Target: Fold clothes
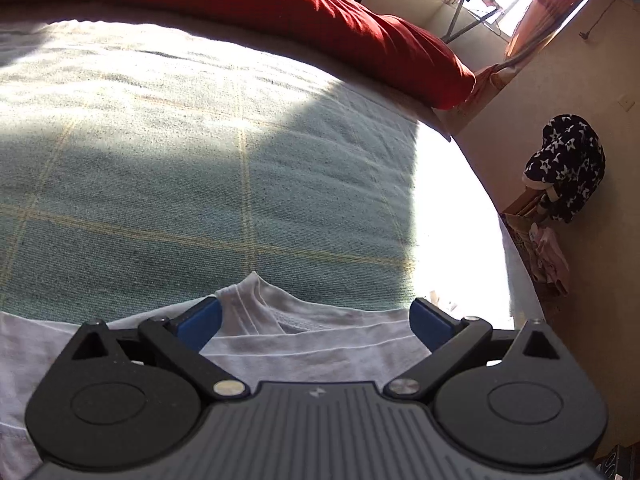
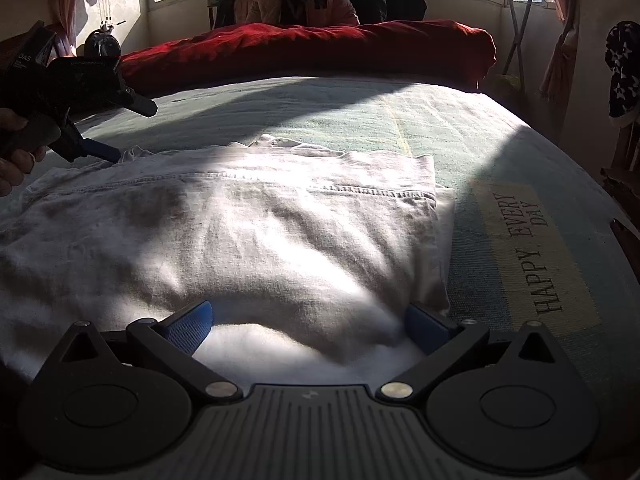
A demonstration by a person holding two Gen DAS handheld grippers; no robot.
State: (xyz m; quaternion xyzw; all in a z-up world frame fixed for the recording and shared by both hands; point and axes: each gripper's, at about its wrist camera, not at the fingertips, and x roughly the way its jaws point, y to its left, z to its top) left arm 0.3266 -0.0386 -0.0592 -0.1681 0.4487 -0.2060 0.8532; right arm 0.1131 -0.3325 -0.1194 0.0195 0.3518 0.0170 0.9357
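Observation:
A white T-shirt lies partly folded on the green bed cover, its right side turned over and its collar at the far end. My right gripper stands open just above the shirt's near edge, nothing between its blue pads. In the left wrist view the shirt's collar sits between the spread fingers of my left gripper, which is open and holds nothing. From the right wrist view, the left gripper hovers at the shirt's far left shoulder, held by a hand.
A red duvet is piled along the far side of the bed. A person sits behind it by the windows. A star-patterned cloth hangs at the right wall. A "HAPPY EVERY DAY" print marks the cover's right side.

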